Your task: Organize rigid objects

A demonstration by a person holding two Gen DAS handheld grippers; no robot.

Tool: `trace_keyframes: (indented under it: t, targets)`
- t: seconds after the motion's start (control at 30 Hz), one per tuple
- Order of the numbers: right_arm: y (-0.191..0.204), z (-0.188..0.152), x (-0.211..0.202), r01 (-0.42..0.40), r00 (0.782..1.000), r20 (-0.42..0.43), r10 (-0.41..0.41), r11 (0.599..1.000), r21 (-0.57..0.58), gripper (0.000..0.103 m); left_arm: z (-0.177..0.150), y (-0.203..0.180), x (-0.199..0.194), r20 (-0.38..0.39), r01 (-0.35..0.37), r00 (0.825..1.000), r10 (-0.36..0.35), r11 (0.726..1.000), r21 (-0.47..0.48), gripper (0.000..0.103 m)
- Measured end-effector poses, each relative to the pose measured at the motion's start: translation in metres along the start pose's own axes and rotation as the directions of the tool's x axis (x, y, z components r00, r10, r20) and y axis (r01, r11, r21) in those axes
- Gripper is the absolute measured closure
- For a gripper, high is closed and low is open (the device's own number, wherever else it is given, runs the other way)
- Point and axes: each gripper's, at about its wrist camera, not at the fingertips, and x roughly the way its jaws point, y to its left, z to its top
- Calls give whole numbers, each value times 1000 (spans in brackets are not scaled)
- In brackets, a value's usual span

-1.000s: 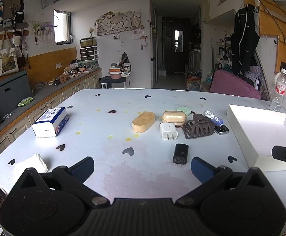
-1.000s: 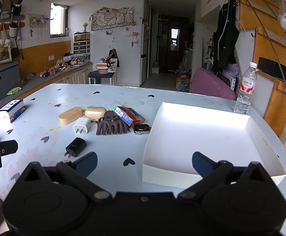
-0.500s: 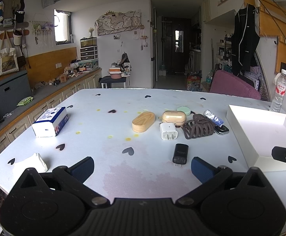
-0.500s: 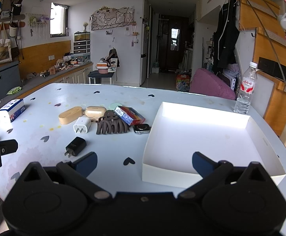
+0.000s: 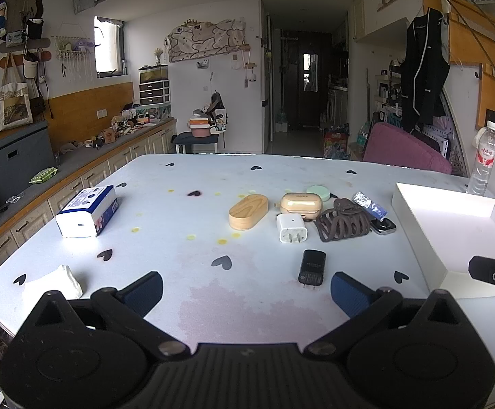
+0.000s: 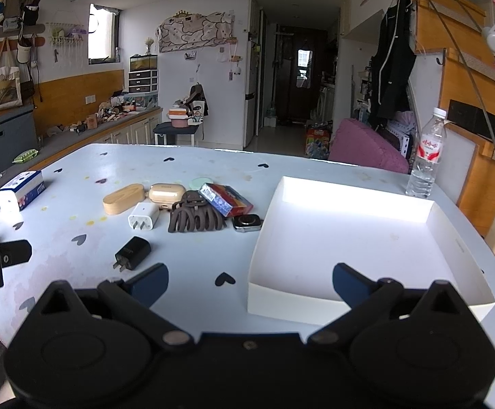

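Observation:
A cluster of small objects lies mid-table: a wooden oval case (image 5: 248, 211), a beige earbud case (image 5: 302, 202), a white charger (image 5: 291, 227), a brown hair claw (image 5: 342, 224), a smartwatch (image 6: 246, 222), a red-blue card box (image 6: 225, 199) and a mint round disc (image 5: 318, 190). Closer lies a black charger (image 5: 312, 267). An empty white tray (image 6: 428, 220) sits to the right. My left gripper (image 5: 246, 289) hovers open just short of the black charger. Over the tray's near-left corner my right gripper (image 6: 250, 281) is open, nothing between its fingers.
A blue-white tissue pack (image 5: 87, 210) and a crumpled white tissue (image 5: 55, 283) lie at the table's left. A water bottle (image 6: 427, 156) stands behind the tray. A purple chair (image 6: 366, 151) is beyond the far edge, and a cluttered counter (image 5: 87, 156) runs along the left.

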Motion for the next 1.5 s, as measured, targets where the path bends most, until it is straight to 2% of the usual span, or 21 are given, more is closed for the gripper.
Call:
trace_keyframes:
  t: [1.5]
  targets:
    - [5, -5, -6, -5, 1000, 13, 5, 1000, -8, 0, -2, -5, 2, 4, 3, 1000, -3, 1000, -3, 0]
